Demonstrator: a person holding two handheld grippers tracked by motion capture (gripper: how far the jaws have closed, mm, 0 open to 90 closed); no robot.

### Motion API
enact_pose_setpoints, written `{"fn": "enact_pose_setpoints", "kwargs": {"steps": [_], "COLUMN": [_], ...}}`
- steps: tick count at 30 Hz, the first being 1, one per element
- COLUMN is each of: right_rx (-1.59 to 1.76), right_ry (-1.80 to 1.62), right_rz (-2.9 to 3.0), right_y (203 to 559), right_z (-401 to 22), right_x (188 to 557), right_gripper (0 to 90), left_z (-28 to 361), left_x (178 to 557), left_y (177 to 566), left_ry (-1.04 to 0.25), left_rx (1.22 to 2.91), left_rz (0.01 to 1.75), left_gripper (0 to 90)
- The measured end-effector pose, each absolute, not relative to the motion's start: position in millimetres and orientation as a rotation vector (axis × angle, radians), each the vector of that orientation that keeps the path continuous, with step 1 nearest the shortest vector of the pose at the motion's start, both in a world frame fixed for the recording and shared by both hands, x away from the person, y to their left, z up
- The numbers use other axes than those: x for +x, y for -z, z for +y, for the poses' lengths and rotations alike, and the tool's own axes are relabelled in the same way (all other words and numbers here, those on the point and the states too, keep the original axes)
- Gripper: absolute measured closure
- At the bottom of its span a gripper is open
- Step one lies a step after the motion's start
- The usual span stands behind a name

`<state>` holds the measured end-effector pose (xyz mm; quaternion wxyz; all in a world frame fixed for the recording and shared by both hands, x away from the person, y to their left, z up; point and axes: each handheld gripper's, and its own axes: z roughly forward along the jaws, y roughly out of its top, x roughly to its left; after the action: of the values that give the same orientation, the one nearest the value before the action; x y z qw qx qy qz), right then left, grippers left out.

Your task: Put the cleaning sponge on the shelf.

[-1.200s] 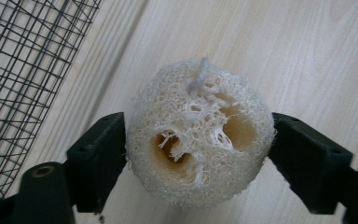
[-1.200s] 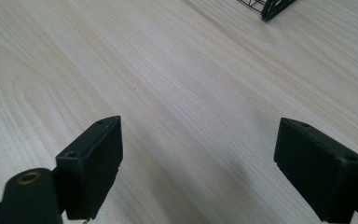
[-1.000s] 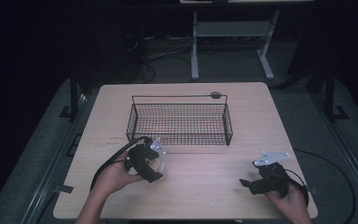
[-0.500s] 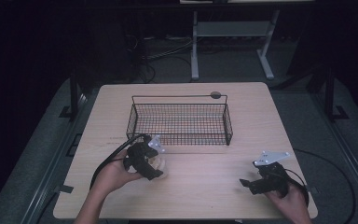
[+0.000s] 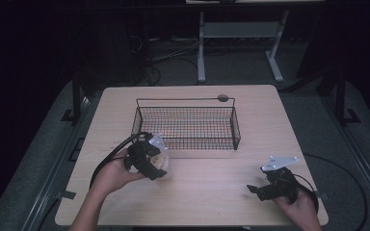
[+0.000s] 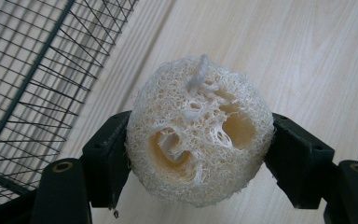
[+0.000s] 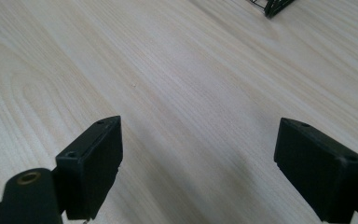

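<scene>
While the high view reduces the held thing to a pale blob at the left gripper [image 5: 160, 163], the left gripper view makes it plain: one round loofah sponge [image 6: 199, 130], fibrous and off-white, with two hollow chambers and a short string loop at its top, pinched from both sides by the black jaws. It sits above the wooden table [image 5: 207, 192], just beside the near left corner of the single wire basket [image 5: 188, 126], whose mesh fills the upper left of the left gripper view. The right gripper [image 5: 256, 189] rests well apart, near the table's right front edge; the right gripper view shows its two jaws spread wide over bare wood grain, holding nothing. One small dark disc [image 5: 222, 98], possibly a cap, lies by the basket's far rim.
</scene>
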<state>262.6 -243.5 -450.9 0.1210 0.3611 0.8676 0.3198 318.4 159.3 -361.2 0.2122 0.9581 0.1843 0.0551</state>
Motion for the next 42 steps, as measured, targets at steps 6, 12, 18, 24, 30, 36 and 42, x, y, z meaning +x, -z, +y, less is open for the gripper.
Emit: {"fn": "enact_pose_setpoints", "kwargs": {"steps": [6,12,18,24,30,36,42], "right_rx": [1.051,1.051,1.050,1.038,1.039,1.043,1.050], "right_ry": [-0.936,-0.939,-0.935,-0.935,-0.939,-0.941,-0.939], "right_rz": [2.536,2.538,2.538,2.542,2.541,2.541,2.536], "right_y": [451,450,450,450,451,450,450], "right_z": [-243,-243,-243,-241,-241,-242,-244], "right_x": [264,263,263,265,265,265,263], "right_gripper": [14.9,14.9,14.8,14.8,14.8,14.8,14.8], "left_z": [160,162,165,166,167,165,161], "left_x": [323,325,328,331,337,342,355], "left_y": [352,343,336,331,328,322,310], "left_ry": [-0.155,-0.161,-0.164,-0.158,-0.162,-0.160,-0.154], "left_rx": [2.659,2.647,2.640,2.628,2.627,2.625,2.621], "left_rz": [0.513,0.518,0.527,0.542,0.551,0.548,0.540], "left_gripper": [27.7,27.7,27.7,27.7,27.7,27.6,27.6]}}
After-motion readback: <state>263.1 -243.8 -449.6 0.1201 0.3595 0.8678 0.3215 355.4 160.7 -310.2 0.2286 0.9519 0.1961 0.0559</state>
